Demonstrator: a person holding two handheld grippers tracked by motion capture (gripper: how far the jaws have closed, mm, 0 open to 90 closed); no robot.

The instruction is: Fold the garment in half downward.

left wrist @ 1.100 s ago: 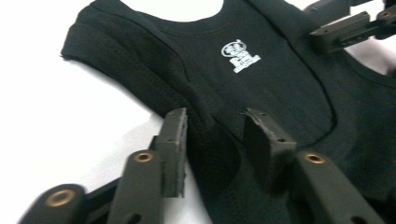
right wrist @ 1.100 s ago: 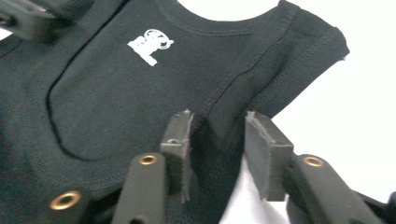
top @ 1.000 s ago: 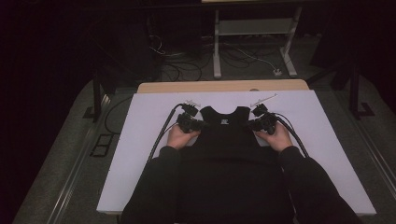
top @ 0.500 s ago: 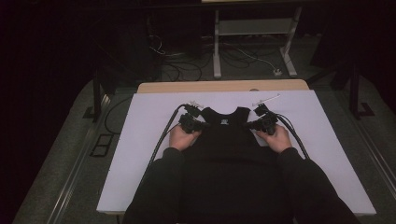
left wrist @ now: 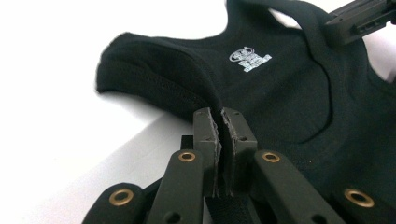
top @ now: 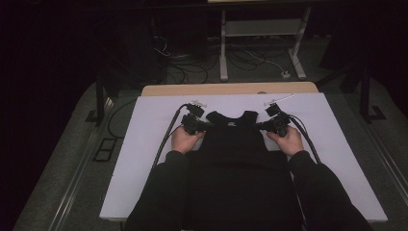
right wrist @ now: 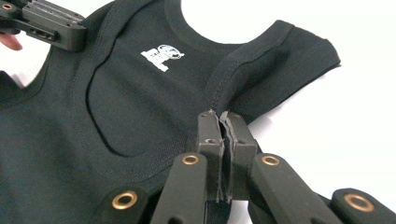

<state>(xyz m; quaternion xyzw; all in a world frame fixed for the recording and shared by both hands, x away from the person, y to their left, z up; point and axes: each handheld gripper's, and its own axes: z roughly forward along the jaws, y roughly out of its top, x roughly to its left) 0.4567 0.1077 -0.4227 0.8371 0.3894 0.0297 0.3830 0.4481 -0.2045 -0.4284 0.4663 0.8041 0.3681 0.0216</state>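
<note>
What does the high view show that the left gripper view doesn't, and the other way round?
High view: both hands, the left hand and right hand, dark sleeves, the whole white table, and the floor cables beyond.

Left gripper view: the left tool pinched shut on the hem at the vest's armhole, and the hem stitching.

Both: the black vest, its white neck label, and the right tool.

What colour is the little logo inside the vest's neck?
White, on the black vest; clearest in the left gripper view.

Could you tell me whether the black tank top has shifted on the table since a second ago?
No. The black tank top keeps its place against the table's wooden far edge, both grippers shut on its armholes.
</note>
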